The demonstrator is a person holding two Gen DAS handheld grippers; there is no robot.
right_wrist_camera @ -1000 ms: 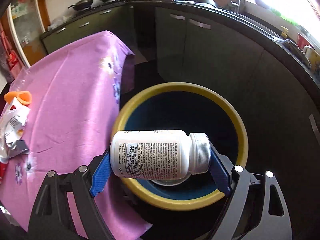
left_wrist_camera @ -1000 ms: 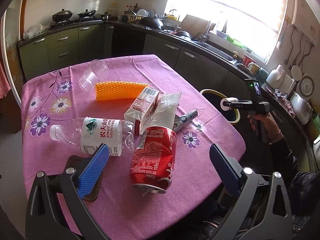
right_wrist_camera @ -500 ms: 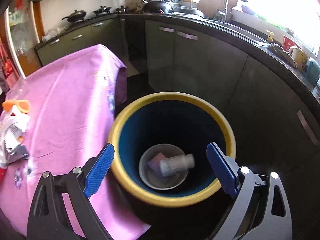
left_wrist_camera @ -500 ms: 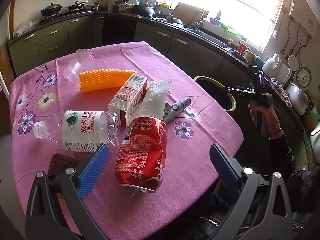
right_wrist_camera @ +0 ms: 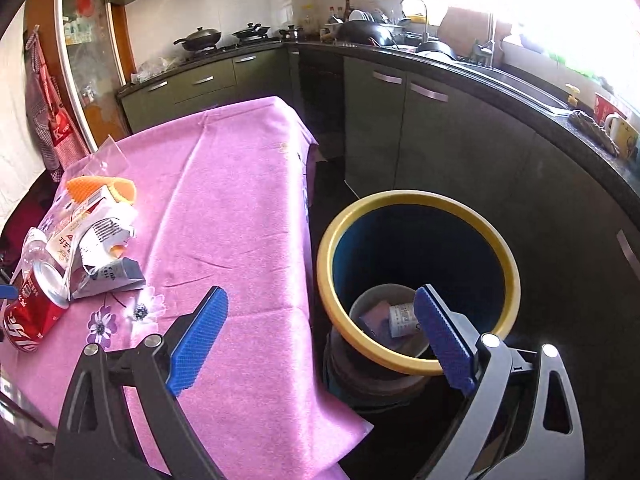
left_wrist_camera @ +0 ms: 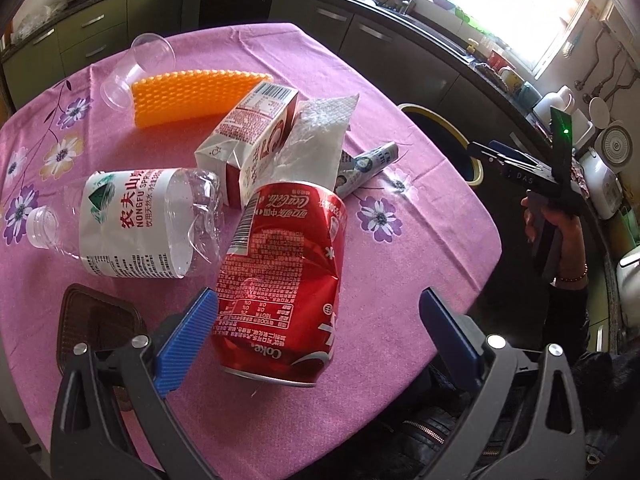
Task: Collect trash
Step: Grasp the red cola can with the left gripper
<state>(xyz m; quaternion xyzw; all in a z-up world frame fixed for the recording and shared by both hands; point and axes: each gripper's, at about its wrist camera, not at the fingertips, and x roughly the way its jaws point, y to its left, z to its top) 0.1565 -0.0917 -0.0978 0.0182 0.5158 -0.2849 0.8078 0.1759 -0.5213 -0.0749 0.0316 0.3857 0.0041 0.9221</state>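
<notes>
Now, pill bottle (right_wrist_camera: 401, 319): a second ago it was clamped sideways in the right gripper over the bin; it lies at the bottom of the bin, partly behind the right blue pad.
Bin (right_wrist_camera: 502, 248): yellow-rimmed, blue inside, on the floor just beside the table's edge; one piece of trash is in, so that drop looks done.
Right gripper (right_wrist_camera: 320, 332): its jaws have just been opening and now stand spread wide with nothing between them; it has swung from above the bin toward the table edge.
Left gripper (left_wrist_camera: 316, 332): spread wide, come lower and closer over the crushed red can (left_wrist_camera: 282, 280); the left pad sits just beside the can's side, the right pad well apart, no pinch yet.
Meaning: the can is likely the next pickup.
Left on the table (left_wrist_camera: 420, 264): water bottle (left_wrist_camera: 132, 222), carton (left_wrist_camera: 250, 146), clear wrapper (left_wrist_camera: 316, 148), tube (left_wrist_camera: 370, 168), orange mat (left_wrist_camera: 198, 96), clear cup (left_wrist_camera: 136, 66).
Hard to make out: what else lies in the bin beside the bottle; a pinkish scrap, unclear. The bin's near rim is cut by the gripper. A dark brown thing (left_wrist_camera: 96, 320) at the table's near-left edge is unidentifiable.
</notes>
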